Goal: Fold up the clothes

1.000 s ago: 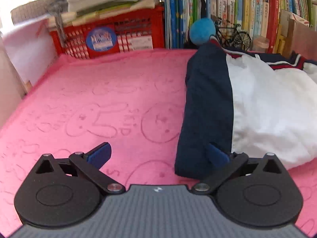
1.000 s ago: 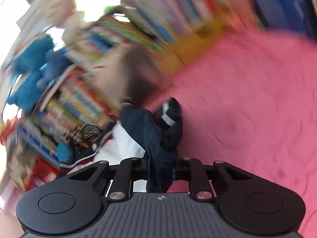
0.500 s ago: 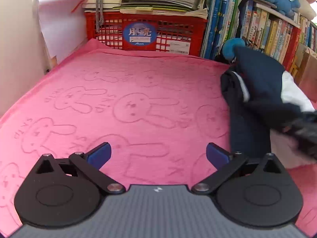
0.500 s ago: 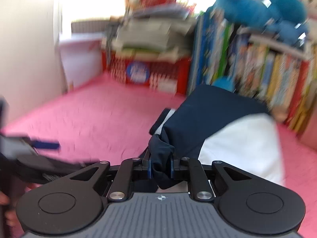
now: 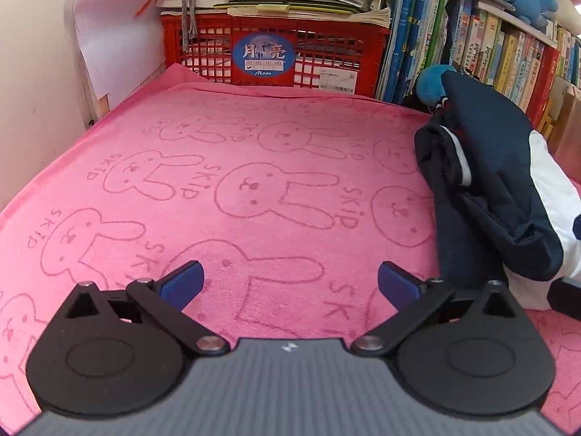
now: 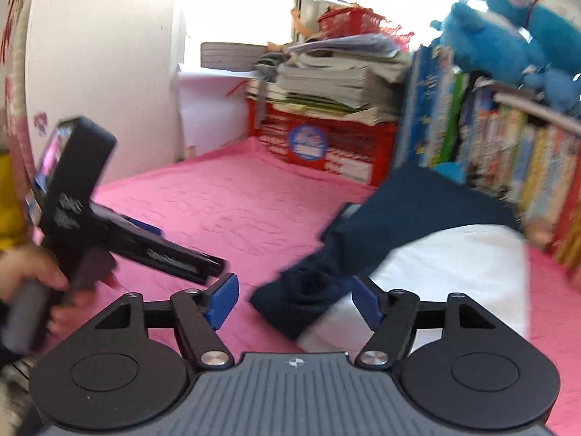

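My left gripper hangs spread wide over the pink bunny towel, holding nothing. At two o'clock from it lies the navy-and-white garment, bunched by the bookshelf. My right gripper is spread too, the garment's navy end lying loose between its fingers.

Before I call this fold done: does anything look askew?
Yes. The navy sleeve lies crumpled and twisted across the navy-and-white garment by the bookshelf, not flat. Both grippers are open and off it.

right tool now off garment
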Demonstrator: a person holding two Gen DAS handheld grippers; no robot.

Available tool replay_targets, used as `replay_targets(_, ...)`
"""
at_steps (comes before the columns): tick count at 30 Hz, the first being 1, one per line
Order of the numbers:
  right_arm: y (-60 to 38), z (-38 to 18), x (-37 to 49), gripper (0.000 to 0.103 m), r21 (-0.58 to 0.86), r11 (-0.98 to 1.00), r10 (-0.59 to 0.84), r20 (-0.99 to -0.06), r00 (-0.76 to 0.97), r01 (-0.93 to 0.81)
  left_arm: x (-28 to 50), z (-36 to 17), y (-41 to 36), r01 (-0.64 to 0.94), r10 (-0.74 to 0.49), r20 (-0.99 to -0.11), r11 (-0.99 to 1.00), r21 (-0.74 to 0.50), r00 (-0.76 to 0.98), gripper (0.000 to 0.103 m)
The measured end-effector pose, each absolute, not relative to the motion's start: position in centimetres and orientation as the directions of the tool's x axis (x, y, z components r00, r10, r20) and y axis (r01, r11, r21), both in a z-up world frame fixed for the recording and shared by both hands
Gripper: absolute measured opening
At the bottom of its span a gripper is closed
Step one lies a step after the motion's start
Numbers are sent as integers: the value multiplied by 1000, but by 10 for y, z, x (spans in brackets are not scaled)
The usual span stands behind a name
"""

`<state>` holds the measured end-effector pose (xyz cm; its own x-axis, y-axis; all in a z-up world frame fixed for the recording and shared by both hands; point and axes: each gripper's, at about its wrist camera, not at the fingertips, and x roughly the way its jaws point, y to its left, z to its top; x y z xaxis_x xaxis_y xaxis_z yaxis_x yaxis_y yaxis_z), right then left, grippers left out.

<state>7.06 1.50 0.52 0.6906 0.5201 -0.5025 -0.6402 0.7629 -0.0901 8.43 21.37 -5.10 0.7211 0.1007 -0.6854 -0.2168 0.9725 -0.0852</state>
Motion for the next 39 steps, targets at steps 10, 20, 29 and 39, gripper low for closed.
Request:
replay_targets(10,68,-37,96,20,-164,769,448,-552,704,-618,77,-30,216,-202,80,-654,973,-113,753,103)
replay_targets(20,4,-17,77,59,104,681,669,-492,558,-725,113,-32,176,-93,1,-663,990,-104,748,103)
replay_targets(29,-9,4,116,37,-78,839,432,-507,746,-539,123,-57,179,-159,98,-717,987,-18,690,103)
replay_targets(39,44,-23,127,23,-81,714,549,-551,628,-695,102,-37,205,-192,77,-673,977,-97,735,103)
